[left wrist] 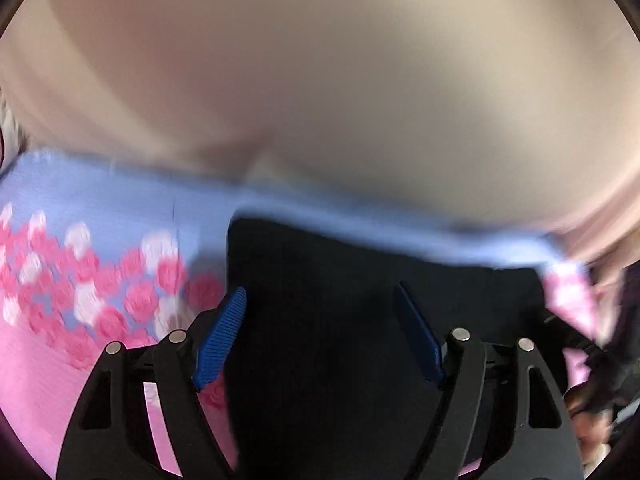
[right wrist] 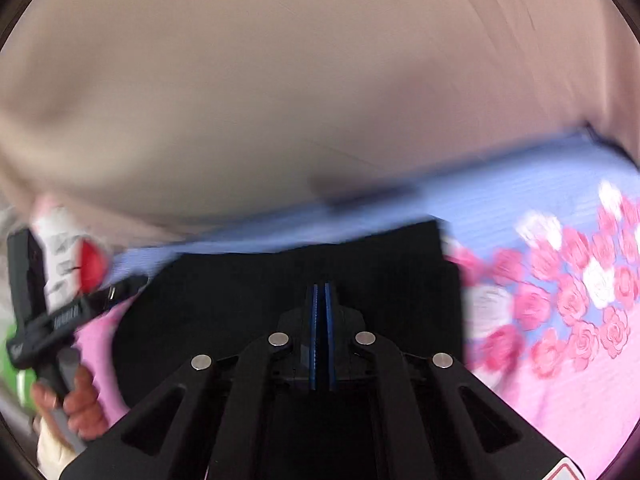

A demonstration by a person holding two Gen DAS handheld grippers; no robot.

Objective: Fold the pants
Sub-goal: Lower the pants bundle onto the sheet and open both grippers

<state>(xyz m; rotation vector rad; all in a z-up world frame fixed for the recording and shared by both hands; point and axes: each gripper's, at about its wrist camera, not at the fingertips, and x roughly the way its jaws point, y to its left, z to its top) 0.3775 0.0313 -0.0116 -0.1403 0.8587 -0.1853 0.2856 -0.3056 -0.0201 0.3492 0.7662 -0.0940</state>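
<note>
Both claws hover over the pants: my left claw (left wrist: pixel 320 336) has its blue pads spread wide apart, gripping nothing, while my right claw (right wrist: pixel 322 336) has its pads pressed together; whether cloth sits between them I cannot tell. Black pants (right wrist: pixel 280 292) lie flat, squared off, on a bedsheet (right wrist: pixel 560 380) that is pink with roses, blue toward twelve o'clock. In the right view, at nine o'clock, my left hand (right wrist: pixel 80 404) grips the other tool's handle. Blurred beige fabric (left wrist: pixel 320 80) fills twelve o'clock.

white lettering on the left gripper (right wrist: pixel 60 320) body, blurred, not readable
</note>
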